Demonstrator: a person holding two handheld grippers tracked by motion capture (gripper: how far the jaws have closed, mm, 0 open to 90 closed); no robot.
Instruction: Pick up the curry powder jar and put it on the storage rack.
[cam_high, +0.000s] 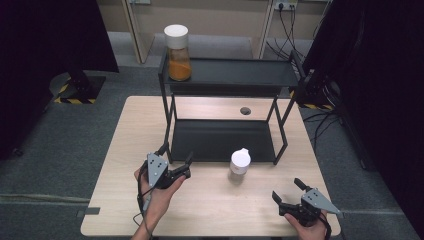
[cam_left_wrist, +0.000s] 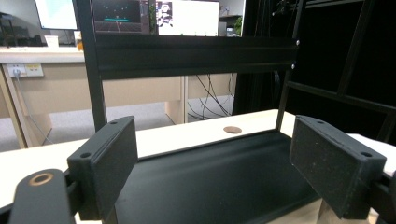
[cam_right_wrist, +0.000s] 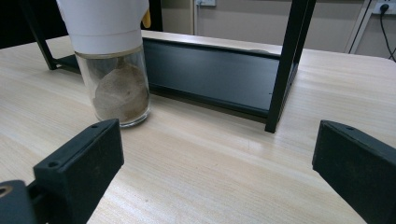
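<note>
Jar (cam_high: 240, 162) with a white lid stands on the desk (cam_high: 120, 150) just near of the black shelf (cam_high: 230, 75). I judge picking it up comes next; my right hand-held gripper (cam_high: 290, 192) and left hand-held gripper (cam_high: 176, 159) are both released, empty.

Even overhead light fell on the pale wooden table (cam_high: 210, 210), dark vignetted corners framed the high view, soft glare lay beneath the black metal two-tier rack (cam_high: 227, 75), near black jaws were slightly blurred, bright monitors (cam_left_wrist: 187, 16) were overexposed.
</note>
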